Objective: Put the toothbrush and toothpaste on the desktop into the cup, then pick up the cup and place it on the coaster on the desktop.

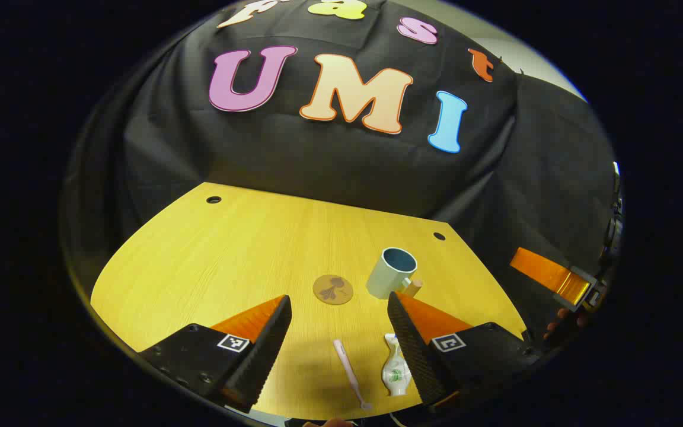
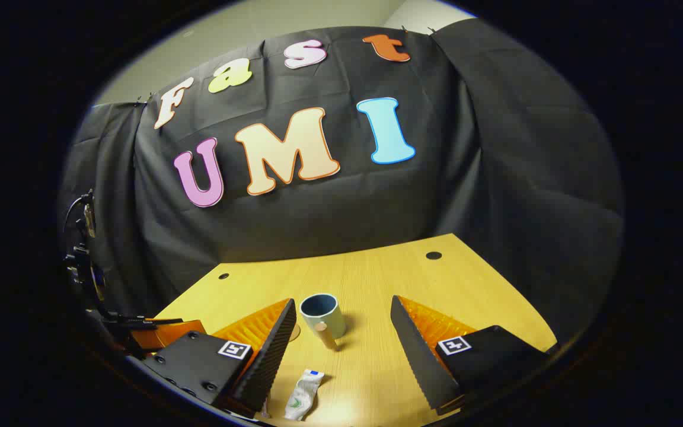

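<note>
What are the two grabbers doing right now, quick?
Left gripper: open, holding nothing, above the toothbrush and toothpaste.
Right gripper: open, holding nothing, facing the cup.

Tongs (image 1: 338, 308) of black screwed blocks, each with a square black-and-white marker.

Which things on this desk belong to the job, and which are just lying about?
Belong to the job:
toothbrush
toothpaste
cup
coaster

Just there:
desk with two round holes near its far edge
black cloth wall

Both grippers, left gripper and right gripper, are open and hold nothing.
</note>
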`<state>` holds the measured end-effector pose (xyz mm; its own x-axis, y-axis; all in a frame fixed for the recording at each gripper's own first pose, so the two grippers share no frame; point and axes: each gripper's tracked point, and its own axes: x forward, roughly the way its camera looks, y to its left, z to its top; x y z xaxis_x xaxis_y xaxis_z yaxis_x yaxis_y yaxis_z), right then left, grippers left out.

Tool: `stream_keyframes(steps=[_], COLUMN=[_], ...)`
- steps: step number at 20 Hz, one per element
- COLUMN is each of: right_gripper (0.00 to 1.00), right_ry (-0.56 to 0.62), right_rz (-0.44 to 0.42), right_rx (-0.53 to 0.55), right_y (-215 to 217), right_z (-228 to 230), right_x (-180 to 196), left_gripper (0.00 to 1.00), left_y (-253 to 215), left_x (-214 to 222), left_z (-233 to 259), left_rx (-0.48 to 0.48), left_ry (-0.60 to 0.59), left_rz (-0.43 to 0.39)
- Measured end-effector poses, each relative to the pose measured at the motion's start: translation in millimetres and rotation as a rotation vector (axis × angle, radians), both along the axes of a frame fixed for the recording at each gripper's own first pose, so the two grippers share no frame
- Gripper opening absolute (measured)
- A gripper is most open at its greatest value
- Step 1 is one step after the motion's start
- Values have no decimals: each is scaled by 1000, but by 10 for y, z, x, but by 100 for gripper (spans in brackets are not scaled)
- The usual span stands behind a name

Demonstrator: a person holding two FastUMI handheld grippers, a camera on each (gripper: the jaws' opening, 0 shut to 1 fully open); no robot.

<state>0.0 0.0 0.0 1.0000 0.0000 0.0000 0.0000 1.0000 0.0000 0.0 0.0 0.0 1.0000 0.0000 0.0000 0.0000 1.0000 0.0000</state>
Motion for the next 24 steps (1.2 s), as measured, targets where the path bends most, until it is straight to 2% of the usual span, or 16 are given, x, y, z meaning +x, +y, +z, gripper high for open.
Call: stream_keyframes(steps=[4,15,16,17,24], right_gripper=[98,98,94,98,98], right_ry=[20,103,111,119,183], right_rz=[0,-6,-4,0,32], right_rx=[-32,12,15,16,10], right_y=[-23,-101,-105,-98,-108], right_z=[-37,-328,-342,-367,-527], right_x=[22,60,71,81,118], left_gripper=[95,95,95,95,95], left_y=[86,166,170,169,149], left_x=[-30,-61,-52,-53,-31], left_z=[-21,-260,-281,-283,-335], left_rx=[13,0,-1,-3,-10], left_ry=[7,77,79,81,106], left_rz=[25,68,73,76,109])
